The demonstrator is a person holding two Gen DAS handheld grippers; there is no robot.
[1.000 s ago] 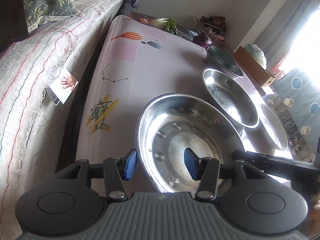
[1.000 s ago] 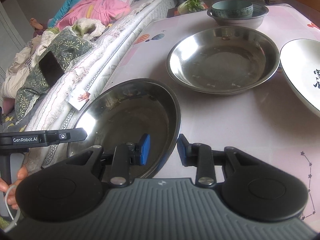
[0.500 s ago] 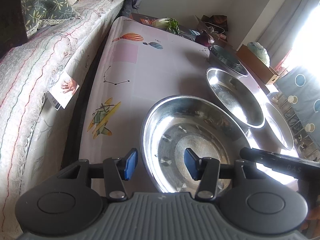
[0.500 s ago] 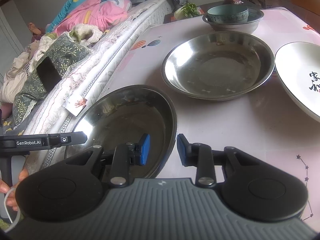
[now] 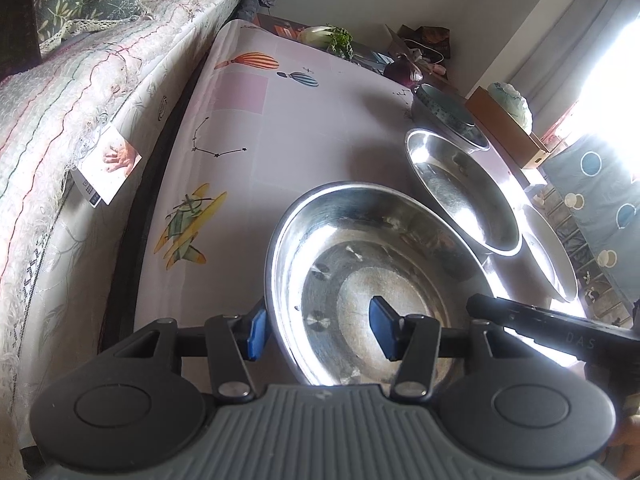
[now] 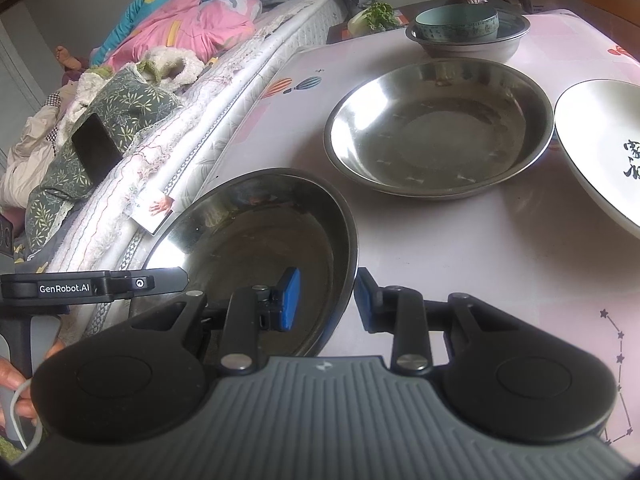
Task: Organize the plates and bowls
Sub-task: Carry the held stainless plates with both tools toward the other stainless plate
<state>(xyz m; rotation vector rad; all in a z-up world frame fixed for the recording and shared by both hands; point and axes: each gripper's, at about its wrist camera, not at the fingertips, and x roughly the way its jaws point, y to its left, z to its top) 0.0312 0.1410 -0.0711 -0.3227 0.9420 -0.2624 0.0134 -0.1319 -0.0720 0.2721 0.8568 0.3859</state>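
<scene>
A shallow steel plate (image 5: 380, 248) (image 6: 260, 232) is nearest, held a little tilted over the table's near left part. My left gripper (image 5: 320, 334) straddles its left rim, jaws wide: one pad is just outside the rim and the other hovers over the plate's inside. My right gripper (image 6: 326, 300) grips the opposite rim, with one pad inside the plate and one against the outer edge. Beyond it lie a second steel plate (image 5: 464, 192) (image 6: 440, 136) and a white plate with black characters (image 6: 600, 152). Farthest back, a teal bowl (image 6: 456, 24) sits in a steel bowl (image 6: 468, 46).
The table (image 5: 280, 128) has a pale pink printed cloth. A mattress (image 5: 80, 100) with bedding runs along its left edge, and a phone (image 6: 96, 152) lies on a cushion there. Greens (image 6: 376, 16) and a cardboard box (image 5: 508, 128) sit at the far end. A hand (image 6: 12, 380) holds the left gripper's handle.
Both views have shifted only slightly. The near plate keeps its place between both pairs of jaws, and neither gripper has changed its spacing.
</scene>
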